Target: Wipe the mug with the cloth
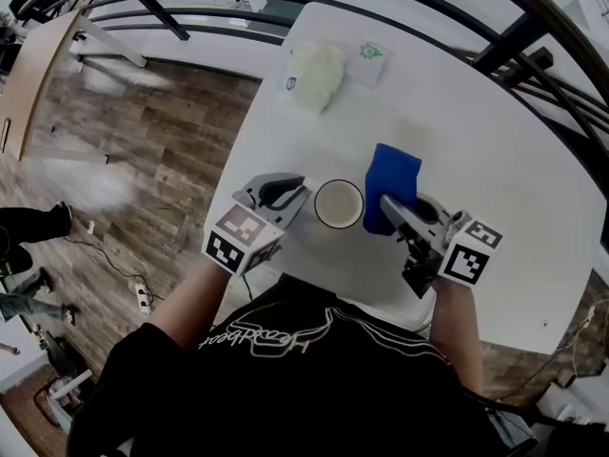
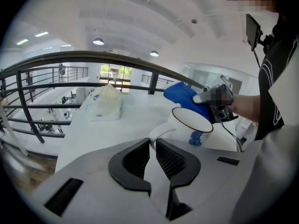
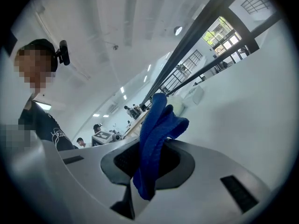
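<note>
Black-clad shoulders fill the bottom of the head view, both grippers just beyond them. White enamel-look mug with a thin dark rim (image 1: pixel 339 204) stands upright between the grippers near the front edge of the round white table (image 1: pixel 495 160); whether it rests on it, I cannot tell. Left gripper (image 2: pixel 152 143): jaws almost together, pinching the mug's loop handle (image 2: pixel 159 133). Right gripper (image 3: pixel 149 148): jaws clamped on a bunched blue terry cloth (image 3: pixel 156 134), which touches the mug's right side. Judgement: mug light, rigid, slick-walled, apt to pivot about the handle; hold low on the loop and wipe gently. Cloth soft, limp, grippy. Cream packet (image 1: pixel 316 72) lies well apart at the far edge.
</note>
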